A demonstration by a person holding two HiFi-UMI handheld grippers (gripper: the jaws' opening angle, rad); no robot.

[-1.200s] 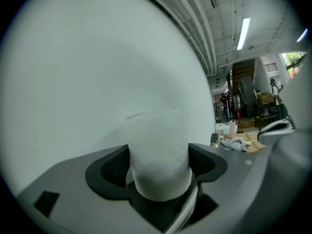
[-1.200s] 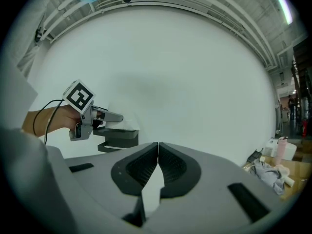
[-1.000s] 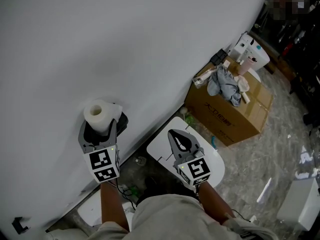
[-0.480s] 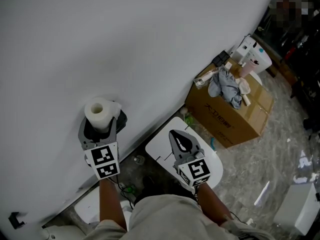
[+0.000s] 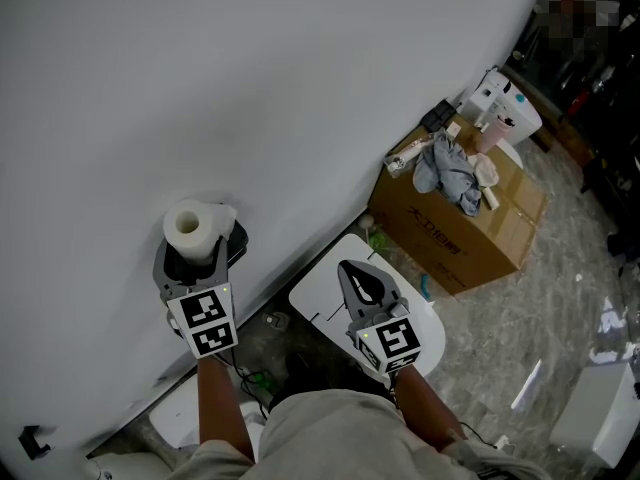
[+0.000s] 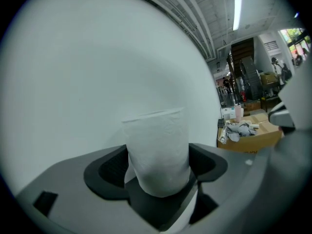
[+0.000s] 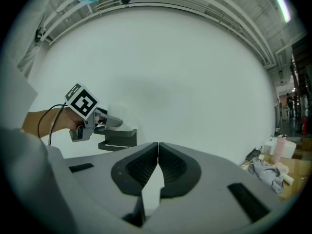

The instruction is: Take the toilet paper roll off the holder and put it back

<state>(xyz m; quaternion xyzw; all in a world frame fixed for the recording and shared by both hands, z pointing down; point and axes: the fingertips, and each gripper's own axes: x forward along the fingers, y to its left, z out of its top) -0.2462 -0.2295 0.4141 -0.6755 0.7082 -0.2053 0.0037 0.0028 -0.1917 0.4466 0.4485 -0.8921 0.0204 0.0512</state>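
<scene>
The white toilet paper roll (image 5: 192,227) stands upright against the white wall, core hole facing up. My left gripper (image 5: 193,250) is shut on it, with one jaw on each side of its lower half. In the left gripper view the roll (image 6: 157,147) fills the gap between the dark pads (image 6: 106,168). The black holder (image 5: 238,240) sits on the wall just right of and under the roll. In the right gripper view the holder (image 7: 118,139) shows below the left gripper (image 7: 105,121). My right gripper (image 5: 362,286) hangs shut and empty, its jaws touching (image 7: 158,149).
A white seat (image 5: 322,300) lies under the right gripper. To the right stands a cardboard box (image 5: 478,230) with a grey cloth (image 5: 448,173) on top and a white appliance (image 5: 503,103) behind it. The floor is marbled grey.
The left gripper and the roll have shifted slightly to the left along the wall. The right gripper has stayed in place.
</scene>
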